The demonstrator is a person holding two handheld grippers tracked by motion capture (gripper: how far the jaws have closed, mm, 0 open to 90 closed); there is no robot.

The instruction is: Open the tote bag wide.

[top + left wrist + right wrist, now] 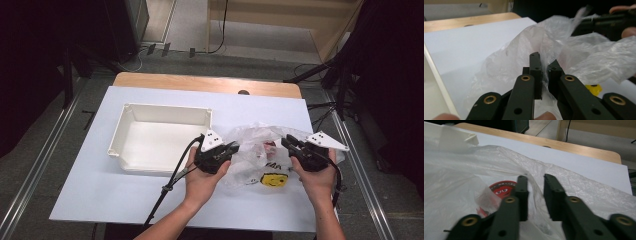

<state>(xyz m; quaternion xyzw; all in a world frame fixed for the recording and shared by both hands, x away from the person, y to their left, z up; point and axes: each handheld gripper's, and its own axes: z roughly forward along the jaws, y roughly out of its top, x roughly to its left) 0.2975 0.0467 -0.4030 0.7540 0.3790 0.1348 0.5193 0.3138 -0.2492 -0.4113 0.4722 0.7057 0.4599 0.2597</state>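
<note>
Lying on the white table [100, 175] to the right of centre, near the person's edge, is one thin, half-clear plastic bag [255, 137], crumpled and standing up a little in loose folds. A yellow smiling face is printed on its near side, and through the film I see something red inside, a round red picture with a cartoon face in the right gripper view; what the item is I cannot tell.

The left gripper [231, 148] is at the left edge of the bag. In the left gripper view its jaws stand narrow, with a fold of the film running down between them; it looks pinched, but a thin gap remains, so I cannot tell for sure if it is held. The right gripper [289, 143] is at the right edge of the bag. Its jaws are apart with a moderate gap, above the film, and hold nothing.

I judge the bag to be very light, soft and slippery. It has no stiffness, so it will sag and change shape when lifted, and the content may slide inside. The best place to take it is a gathered fold or the rim of the opening, one gripper on each side.

Count: one bag, one white tray [130, 111] to the left, standing empty, two grippers, two hands.
</note>
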